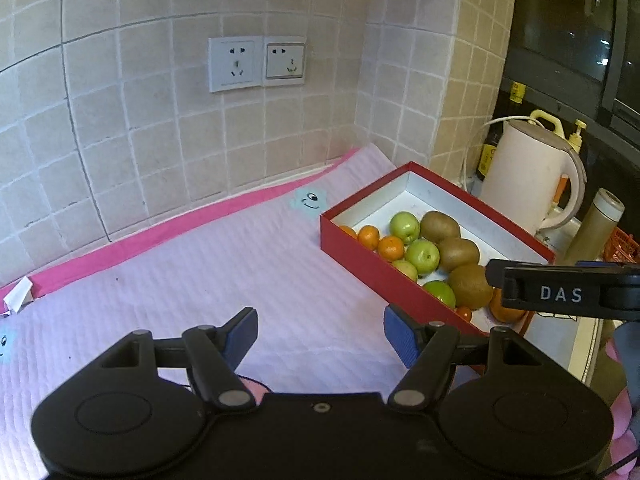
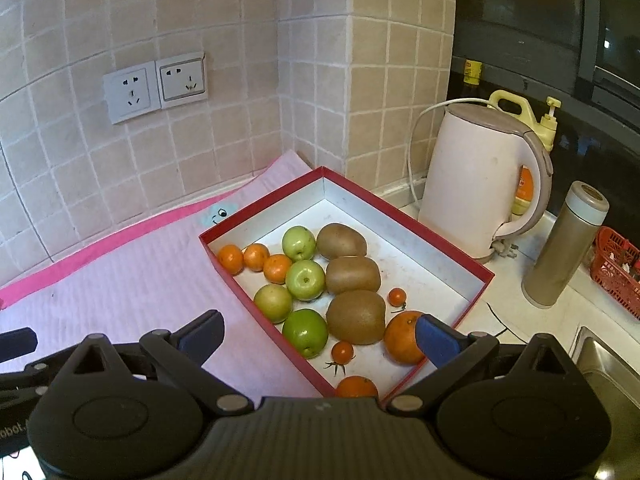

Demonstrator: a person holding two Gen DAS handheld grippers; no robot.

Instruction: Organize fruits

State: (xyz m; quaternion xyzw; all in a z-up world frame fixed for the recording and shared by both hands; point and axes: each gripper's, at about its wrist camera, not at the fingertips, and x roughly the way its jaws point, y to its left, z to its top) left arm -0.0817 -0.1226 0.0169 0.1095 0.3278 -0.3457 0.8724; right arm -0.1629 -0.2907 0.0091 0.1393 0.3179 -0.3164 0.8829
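In the left wrist view, the right gripper is covering part of the large orange beyond the right finger. Below the right fingertip in the right wrist view, the gripper body is hiding another orange's lower half.

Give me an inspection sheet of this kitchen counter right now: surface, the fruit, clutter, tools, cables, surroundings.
Surface: pink mat on a pale counter.
Job's things: red box holding three kiwis, four green apples, small oranges, one larger orange and small tomatoes.
Clutter: kettle, flask, red basket, yellow bottles, crumpled paper.
Grippers: left tool open over the mat, empty; right tool open over the box's near end, empty.
Cables: white kettle cord looping behind the kettle.
Surroundings: tiled wall, two sockets, dark window, sink edge.
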